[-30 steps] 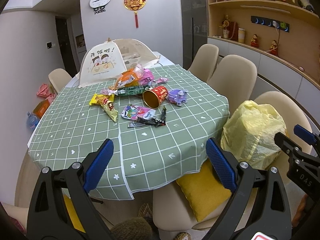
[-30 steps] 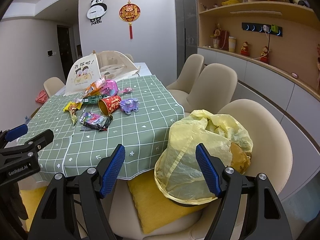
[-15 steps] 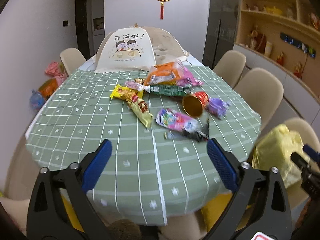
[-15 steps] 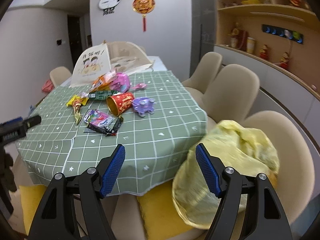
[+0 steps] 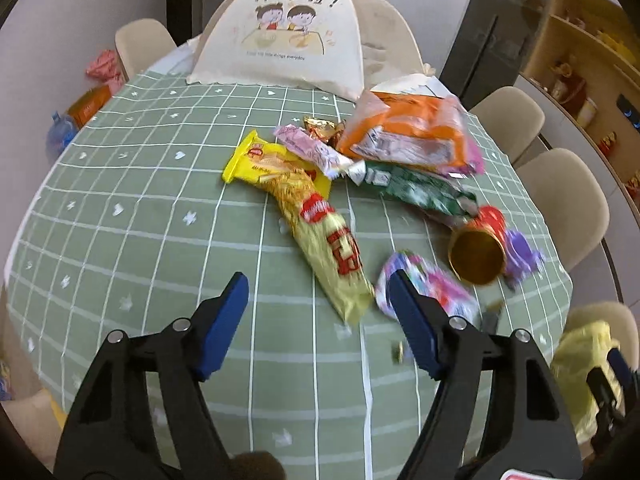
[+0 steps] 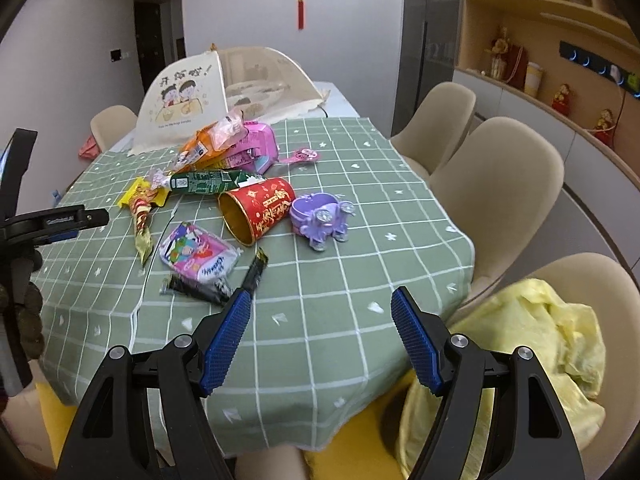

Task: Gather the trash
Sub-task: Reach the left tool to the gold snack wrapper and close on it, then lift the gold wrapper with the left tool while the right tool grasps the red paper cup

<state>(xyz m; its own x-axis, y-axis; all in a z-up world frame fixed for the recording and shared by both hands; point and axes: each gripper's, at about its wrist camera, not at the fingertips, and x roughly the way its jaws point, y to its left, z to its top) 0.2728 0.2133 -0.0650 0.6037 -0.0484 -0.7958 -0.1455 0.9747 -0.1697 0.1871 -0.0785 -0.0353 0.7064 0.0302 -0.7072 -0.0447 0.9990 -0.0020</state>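
Note:
Trash lies on the green checked tablecloth: a long yellow snack wrapper, a red paper cup on its side, a pink-and-white packet, a green wrapper, an orange bag and a black stick wrapper. My left gripper hovers over the table just short of the yellow wrapper's near end. Its jaws are closing and the pads press on nothing. My right gripper is open over the table's near right corner. A yellow trash bag sits on the chair beside it.
A purple plastic toy stands next to the cup. A white mesh food cover stands at the table's far end. Beige chairs ring the table, one with a yellow cushion. A shelf unit lines the right wall.
Both grippers have come forward to the table. The left one swung left over the tablecloth toward the wrappers and its jaws narrowed. The right one moved off the yellow bag toward the table corner.

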